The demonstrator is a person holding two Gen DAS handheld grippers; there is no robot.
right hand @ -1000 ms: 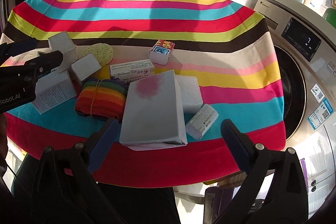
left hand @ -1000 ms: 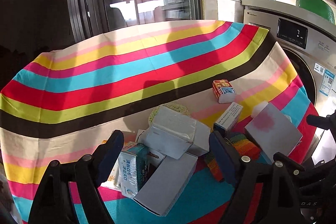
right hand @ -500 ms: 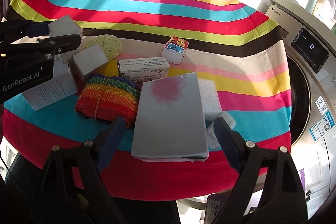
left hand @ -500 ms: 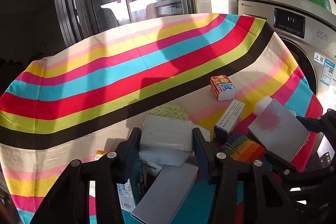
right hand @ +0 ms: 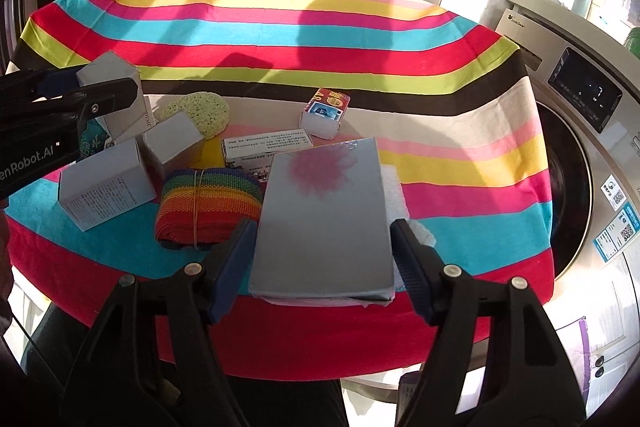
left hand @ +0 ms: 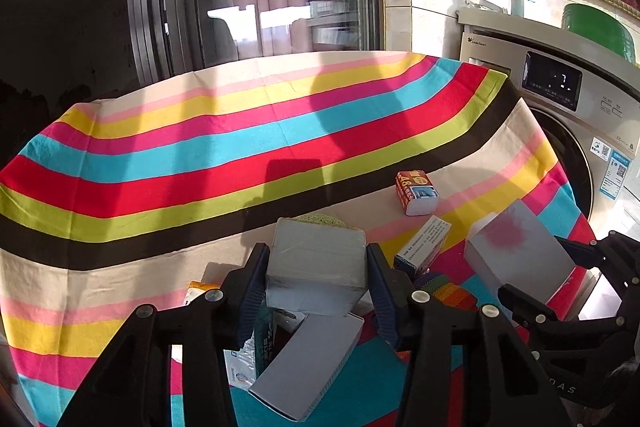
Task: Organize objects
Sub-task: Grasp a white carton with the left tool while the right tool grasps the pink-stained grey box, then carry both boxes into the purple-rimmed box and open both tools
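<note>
Beside the washing machine (right hand: 576,155), a striped tablecloth (left hand: 240,147) is covering the table. Near edge: right gripper (right hand: 322,247) is pinching the big grey box with the pink blotch (right hand: 324,211), pads touching both long sides. Left of it, left gripper (left hand: 316,279) is clamping a small grey box (left hand: 316,267), holding it above the other cartons. Rainbow cloth roll (right hand: 208,205) is lying between them.

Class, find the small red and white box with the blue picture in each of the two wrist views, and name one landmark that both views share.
Left wrist view: the small red and white box lies right of centre on the cream stripe, beyond the left claw.
Right wrist view: it lies just above centre, behind the large grey box.
Shared landmark: the washing machine at the right edge.
</note>
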